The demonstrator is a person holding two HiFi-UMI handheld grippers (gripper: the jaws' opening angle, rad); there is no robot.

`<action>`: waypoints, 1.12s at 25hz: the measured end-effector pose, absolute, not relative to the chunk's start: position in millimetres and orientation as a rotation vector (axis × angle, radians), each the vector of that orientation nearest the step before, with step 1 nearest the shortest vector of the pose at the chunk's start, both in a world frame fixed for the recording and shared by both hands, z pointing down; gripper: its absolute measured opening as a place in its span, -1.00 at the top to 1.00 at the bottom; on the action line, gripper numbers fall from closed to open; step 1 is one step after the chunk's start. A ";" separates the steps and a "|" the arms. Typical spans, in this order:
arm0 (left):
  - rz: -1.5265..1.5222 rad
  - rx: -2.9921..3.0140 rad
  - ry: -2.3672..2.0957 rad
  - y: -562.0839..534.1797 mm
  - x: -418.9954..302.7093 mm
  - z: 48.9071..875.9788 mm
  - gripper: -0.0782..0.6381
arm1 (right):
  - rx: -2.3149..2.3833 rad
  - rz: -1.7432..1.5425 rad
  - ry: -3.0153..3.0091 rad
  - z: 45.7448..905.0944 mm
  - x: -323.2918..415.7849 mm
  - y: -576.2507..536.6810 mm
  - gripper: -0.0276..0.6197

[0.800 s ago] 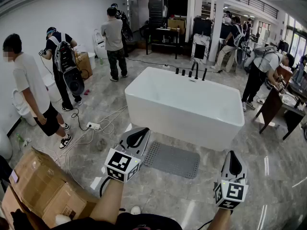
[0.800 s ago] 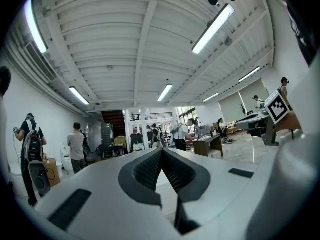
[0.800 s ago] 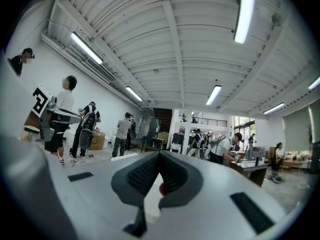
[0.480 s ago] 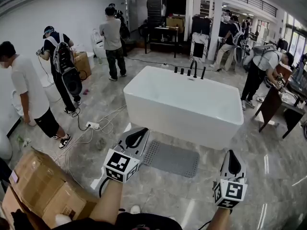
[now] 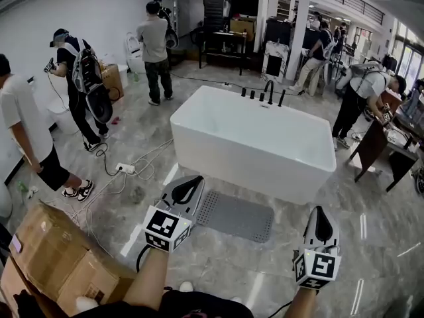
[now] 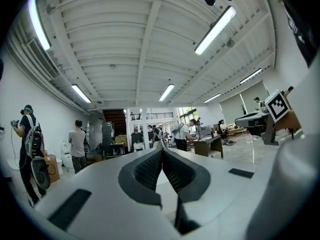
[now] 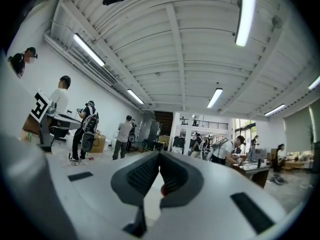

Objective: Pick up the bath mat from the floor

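Note:
A grey perforated bath mat [image 5: 236, 215] lies flat on the marble floor in front of the white bathtub [image 5: 255, 148]. My left gripper [image 5: 190, 185] hovers over the mat's left end, held level, jaws shut with nothing between them. My right gripper [image 5: 322, 221] hangs to the right of the mat, apart from it, also shut and empty. In the left gripper view the closed pads [image 6: 162, 166] point across the room; the mat is hidden there. The right gripper view shows its pads [image 7: 159, 171] pressed together, with no mat in sight.
A cardboard box [image 5: 53, 260] sits at my lower left. A power strip and white cables [image 5: 126, 171] trail over the floor left of the tub. Several people stand around: one at the left edge [image 5: 26, 138], one with a backpack [image 5: 83, 88], others by tables at the right [image 5: 361, 105].
Both grippers keep about the same place, shut. The view has shifted slightly. The person at the left edge has stepped further left and the one with the backpack has moved away.

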State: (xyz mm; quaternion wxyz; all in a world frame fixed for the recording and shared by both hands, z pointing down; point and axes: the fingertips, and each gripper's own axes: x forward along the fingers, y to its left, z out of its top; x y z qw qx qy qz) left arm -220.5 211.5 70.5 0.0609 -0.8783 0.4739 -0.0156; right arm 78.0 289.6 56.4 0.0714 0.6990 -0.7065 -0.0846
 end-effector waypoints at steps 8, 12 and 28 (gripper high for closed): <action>-0.010 -2.730 1.368 194.4 -271.4 87.6 0.76 | 2.174 -0.257 -2.040 63.6 28.4 293.6 0.84; -0.001 -2.751 1.368 183.6 -289.3 95.6 0.76 | 2.191 -0.245 -2.041 68.4 12.6 290.0 0.84; -0.058 -2.757 1.328 76.4 -209.8 120.7 0.76 | 2.238 -0.198 -2.053 97.2 93.6 184.3 0.84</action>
